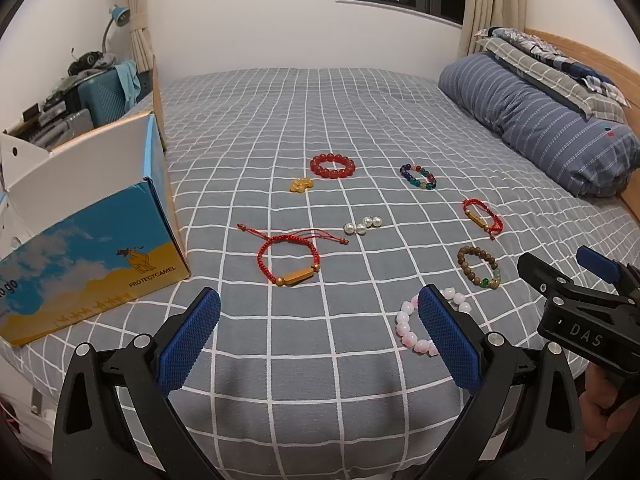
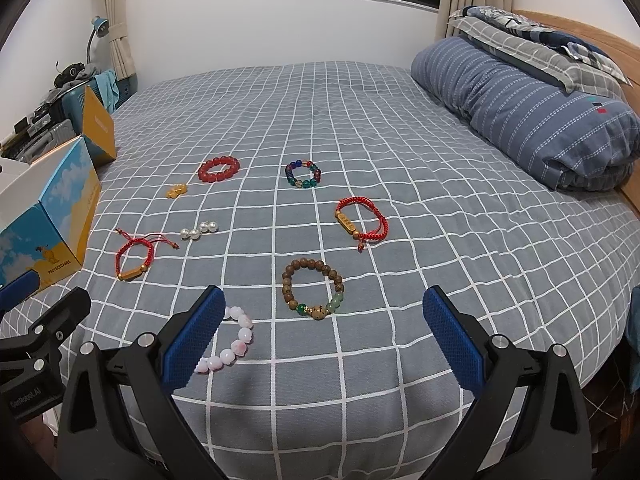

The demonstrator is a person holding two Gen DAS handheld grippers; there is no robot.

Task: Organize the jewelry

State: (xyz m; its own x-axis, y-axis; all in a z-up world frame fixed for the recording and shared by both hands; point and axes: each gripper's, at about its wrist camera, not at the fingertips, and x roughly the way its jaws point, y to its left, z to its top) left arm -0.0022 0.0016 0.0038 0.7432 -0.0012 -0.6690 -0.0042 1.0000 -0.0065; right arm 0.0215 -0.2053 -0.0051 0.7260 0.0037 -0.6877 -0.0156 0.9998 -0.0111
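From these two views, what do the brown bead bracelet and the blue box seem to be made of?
The brown bead bracelet: probably wood, since the beads are matte with a grainy brown tone; the few green beads are glossy, perhaps glass or stone. The blue box: printed cardboard, judging by its thin white inner flaps, sharp folded edges and slightly shiny printed picture.

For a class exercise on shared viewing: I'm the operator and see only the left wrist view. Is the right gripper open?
Observer: Yes. The right gripper is open, with its fingers wide apart and holding nothing.
Operator: What lies ahead of it?
Observer: The wooden bead bracelet lies untouched on the checked sheet, in line with the gap.
Operator: The pink bead bracelet is partly hidden from me.
Observer: Its right-hand arc shows an unbroken run of beads.
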